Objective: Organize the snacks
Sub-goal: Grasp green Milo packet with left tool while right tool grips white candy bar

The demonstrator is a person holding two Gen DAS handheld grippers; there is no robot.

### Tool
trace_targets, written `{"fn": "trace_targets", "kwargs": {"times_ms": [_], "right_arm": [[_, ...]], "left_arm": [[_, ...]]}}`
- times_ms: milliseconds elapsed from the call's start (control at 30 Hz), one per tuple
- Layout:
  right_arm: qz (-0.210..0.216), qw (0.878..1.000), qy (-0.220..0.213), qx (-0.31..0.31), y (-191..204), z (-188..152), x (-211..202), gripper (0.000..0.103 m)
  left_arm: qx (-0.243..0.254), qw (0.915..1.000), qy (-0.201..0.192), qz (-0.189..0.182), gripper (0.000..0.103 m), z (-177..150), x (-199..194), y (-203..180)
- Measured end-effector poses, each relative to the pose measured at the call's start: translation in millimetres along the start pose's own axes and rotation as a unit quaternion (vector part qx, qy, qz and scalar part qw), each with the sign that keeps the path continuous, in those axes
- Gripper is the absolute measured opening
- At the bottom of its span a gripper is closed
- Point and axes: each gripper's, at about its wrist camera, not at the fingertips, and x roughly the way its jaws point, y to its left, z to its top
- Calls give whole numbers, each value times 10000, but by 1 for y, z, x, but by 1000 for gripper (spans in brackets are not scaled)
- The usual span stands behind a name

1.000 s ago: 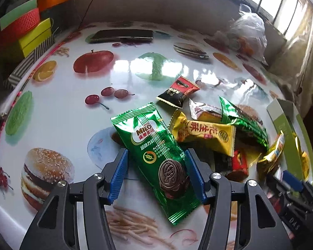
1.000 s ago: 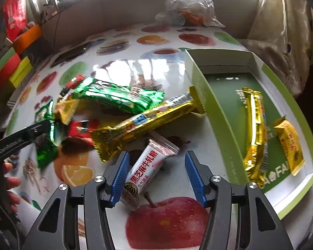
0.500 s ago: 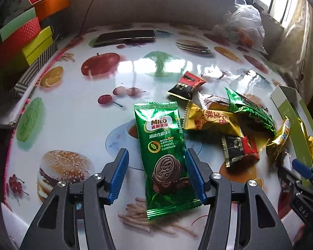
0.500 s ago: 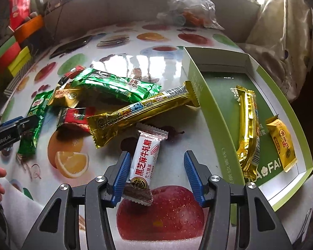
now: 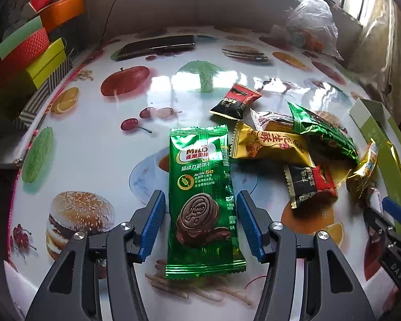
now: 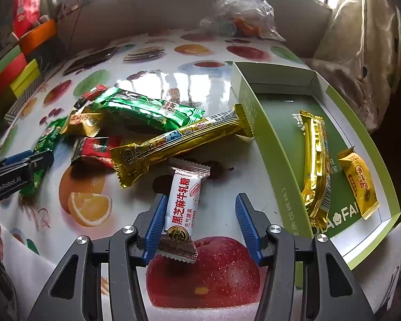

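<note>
My left gripper (image 5: 200, 223) is open, its jaws on either side of a green Milo biscuit pack (image 5: 201, 195) lying flat on the table. To its right lies a pile: a yellow pack (image 5: 270, 145), a red-black candy (image 5: 311, 184), a green bar (image 5: 323, 131). My right gripper (image 6: 199, 224) is open around a white sesame candy (image 6: 181, 206), which lies next to the left finger. A long gold bar (image 6: 179, 144) lies beyond it. The green box (image 6: 270, 144) at right holds a gold bar (image 6: 316, 165) and a yellow pack (image 6: 359, 182).
The table has a glossy fruit-print cloth. A black phone (image 5: 157, 46) lies at the back, a clear plastic bag (image 5: 311, 30) at the back right, coloured boxes (image 5: 40, 58) at the left edge. The left gripper shows at left in the right wrist view (image 6: 16, 171).
Both grippers have drawn back toward the table's near edge. The Milo pack and the white candy now lie straighter between the jaws. Both grippers stay open.
</note>
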Motion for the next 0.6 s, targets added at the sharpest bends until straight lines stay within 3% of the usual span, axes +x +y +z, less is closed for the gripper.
{"fn": "trace_targets", "kwargs": {"times_ms": [600], "right_arm": [[68, 9999, -129, -80, 5, -2, -4, 25]], "left_arm": [[21, 9998, -197, -51, 43, -3, -2, 1]]}}
